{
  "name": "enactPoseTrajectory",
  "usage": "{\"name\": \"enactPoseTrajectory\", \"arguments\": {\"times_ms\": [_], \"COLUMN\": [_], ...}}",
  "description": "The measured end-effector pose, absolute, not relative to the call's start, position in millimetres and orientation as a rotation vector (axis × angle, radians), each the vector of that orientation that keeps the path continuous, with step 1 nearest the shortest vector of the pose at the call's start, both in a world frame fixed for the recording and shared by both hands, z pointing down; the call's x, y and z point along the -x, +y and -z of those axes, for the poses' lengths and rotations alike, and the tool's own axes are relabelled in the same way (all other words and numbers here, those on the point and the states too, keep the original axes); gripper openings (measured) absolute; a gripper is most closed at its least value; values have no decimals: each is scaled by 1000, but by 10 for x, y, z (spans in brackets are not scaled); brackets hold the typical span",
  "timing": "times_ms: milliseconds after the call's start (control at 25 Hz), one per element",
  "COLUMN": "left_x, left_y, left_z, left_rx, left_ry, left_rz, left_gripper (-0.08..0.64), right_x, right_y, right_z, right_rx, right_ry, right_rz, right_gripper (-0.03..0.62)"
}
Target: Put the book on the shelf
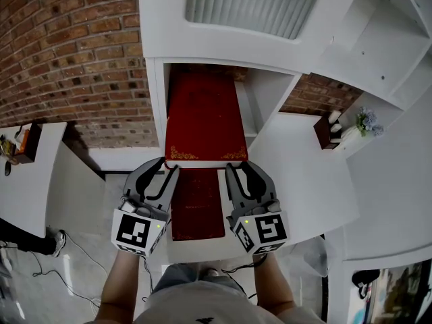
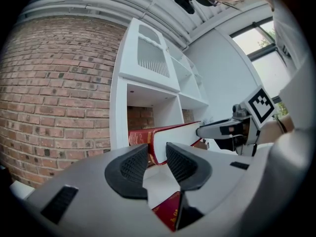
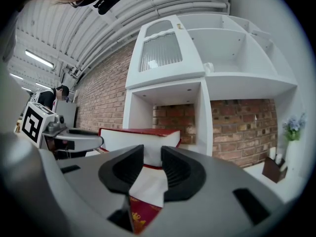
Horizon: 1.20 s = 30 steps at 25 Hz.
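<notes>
Red book point(image 1: 206, 123) flat, long axis into shelf point(image 1: 156, 106); left hand-held gripper point(image 1: 167, 167), right hand-held gripper point(image 1: 235, 166) unclenched at near edge.

The place looked like a home corner set up inside a hall for recording. A red brick wall point(image 1: 74, 59) stood behind a white shelf unit point(image 1: 223, 52) with a ribbed glass door point(image 1: 250, 5), and a small bunch of flowers point(image 1: 366, 121) stood on a white ledge — homely things. Yet the ceiling point(image 3: 123, 28) was of ribbed white panels with bare tube lights point(image 3: 40, 58), loose cables point(image 1: 40, 265) lay on the floor beside a plain white table point(image 1: 27, 181), and another person point(image 3: 52, 97) stood further back.
</notes>
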<state>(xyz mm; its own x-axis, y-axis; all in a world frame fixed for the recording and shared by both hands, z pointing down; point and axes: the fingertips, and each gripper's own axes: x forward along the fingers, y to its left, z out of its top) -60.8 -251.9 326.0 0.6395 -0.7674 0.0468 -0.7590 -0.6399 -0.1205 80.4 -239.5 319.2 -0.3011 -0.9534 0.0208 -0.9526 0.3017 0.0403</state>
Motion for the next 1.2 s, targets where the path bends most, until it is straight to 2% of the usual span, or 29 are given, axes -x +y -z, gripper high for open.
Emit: {"name": "enactPoseTrajectory", "arguments": {"times_ms": [1200], "left_x": [540], "left_y": [-3044], "left_z": [-3216], "left_rx": [2729], "left_ry": [1314], "left_rz": [82], "left_gripper": [124], "right_x": [-867], "right_y": [-2920], "right_z": [-3206], "right_rx": [-1850], "right_ry": [-2490], "right_rz": [9], "right_gripper": [123]}}
